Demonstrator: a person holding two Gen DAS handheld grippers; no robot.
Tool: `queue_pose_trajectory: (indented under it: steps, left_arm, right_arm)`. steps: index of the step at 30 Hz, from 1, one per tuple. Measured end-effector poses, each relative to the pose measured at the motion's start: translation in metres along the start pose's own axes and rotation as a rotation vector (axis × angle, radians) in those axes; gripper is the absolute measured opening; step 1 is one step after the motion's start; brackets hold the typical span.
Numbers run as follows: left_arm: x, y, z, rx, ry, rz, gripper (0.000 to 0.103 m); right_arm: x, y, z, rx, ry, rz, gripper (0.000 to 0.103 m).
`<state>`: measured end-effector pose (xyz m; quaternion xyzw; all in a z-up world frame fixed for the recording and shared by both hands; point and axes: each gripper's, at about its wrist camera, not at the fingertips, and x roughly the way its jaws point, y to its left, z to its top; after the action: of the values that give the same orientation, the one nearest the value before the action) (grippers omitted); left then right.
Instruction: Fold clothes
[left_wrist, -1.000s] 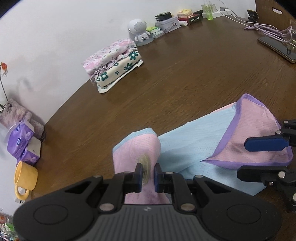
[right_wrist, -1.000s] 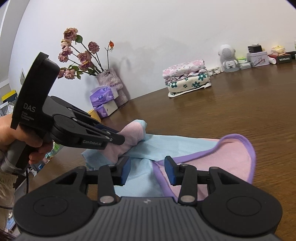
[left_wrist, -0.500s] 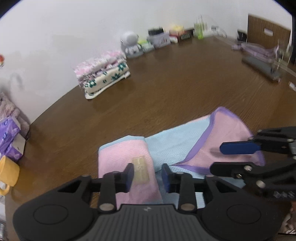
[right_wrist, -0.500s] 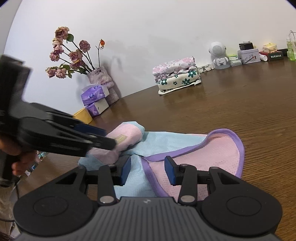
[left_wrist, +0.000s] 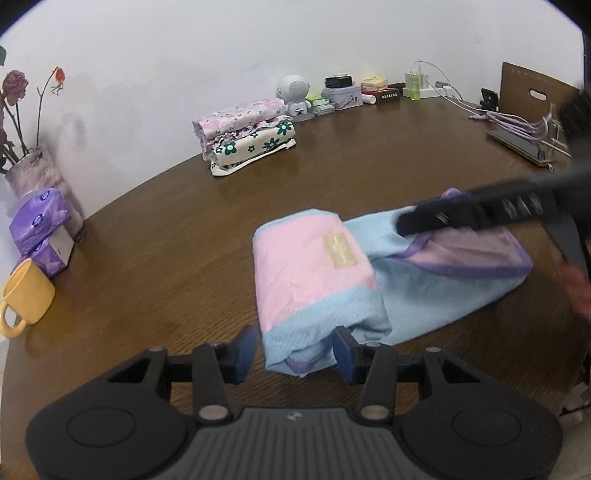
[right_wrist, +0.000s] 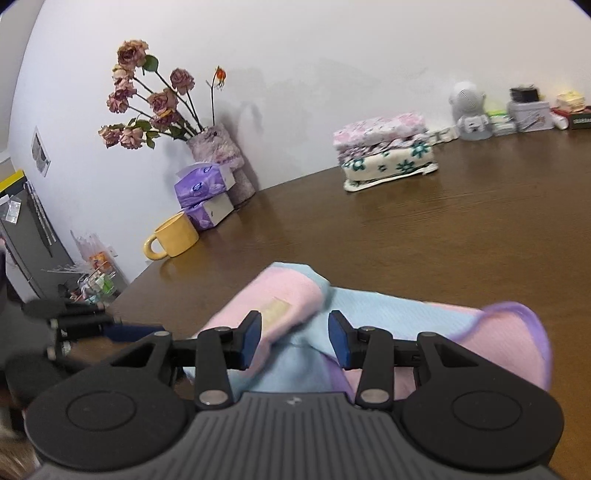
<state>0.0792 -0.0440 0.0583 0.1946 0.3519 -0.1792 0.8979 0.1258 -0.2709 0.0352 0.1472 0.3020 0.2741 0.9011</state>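
Garment (left_wrist: 332, 280) of pale blue mesh with pink panels and purple trim lay partly folded on the brown wooden surface (left_wrist: 155, 236), its pink flap with a small tan label turned over on top, just ahead of the left claw (left_wrist: 293, 349). That claw stood with its blue pads apart, holding nothing, the garment's near corner lying between them. The right claw (right_wrist: 294, 339) was likewise spread and empty, hovering over the pink fold and the blue cloth beside it; from the left wrist camera it appeared as a blurred dark bar at three o'clock, crossing in front of the garment's far purple-edged end and hiding part of it. Around the work lay other things, all well apart from the garment: a stack of folded floral clothes (left_wrist: 245, 133) at twelve o'clock near the wall, a small white robot figure (left_wrist: 295, 94) and a row of little boxes beyond it, a yellow mug (left_wrist: 26, 295) at nine o'clock just beside purple tissue packs (left_wrist: 42, 230), and a vase of dried roses (right_wrist: 218, 162) behind those. Cables and a phone (left_wrist: 517, 144) sat at two o'clock.
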Motion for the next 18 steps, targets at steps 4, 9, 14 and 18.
queue_pose_trajectory:
  steps: [4,9,14,18]
  left_arm:
    - [0.011,0.0,-0.008,0.041,-0.028,0.008,0.044]
    - [0.018,-0.004,-0.015,0.115,-0.093,0.014,0.041]
    - [0.019,-0.01,-0.02,0.201,-0.128,-0.005,0.015]
    - [0.016,-0.019,-0.024,0.283,-0.16,0.007,0.01]
  right_arm:
    - [0.032,-0.009,0.016,0.09,0.059,-0.026,0.041]
    - [0.061,-0.021,0.019,0.206,0.113,-0.037,0.041]
    - [0.071,-0.022,0.016,0.256,0.104,-0.025,0.023]
    - [0.066,-0.021,0.014,0.244,0.096,-0.063,0.019]
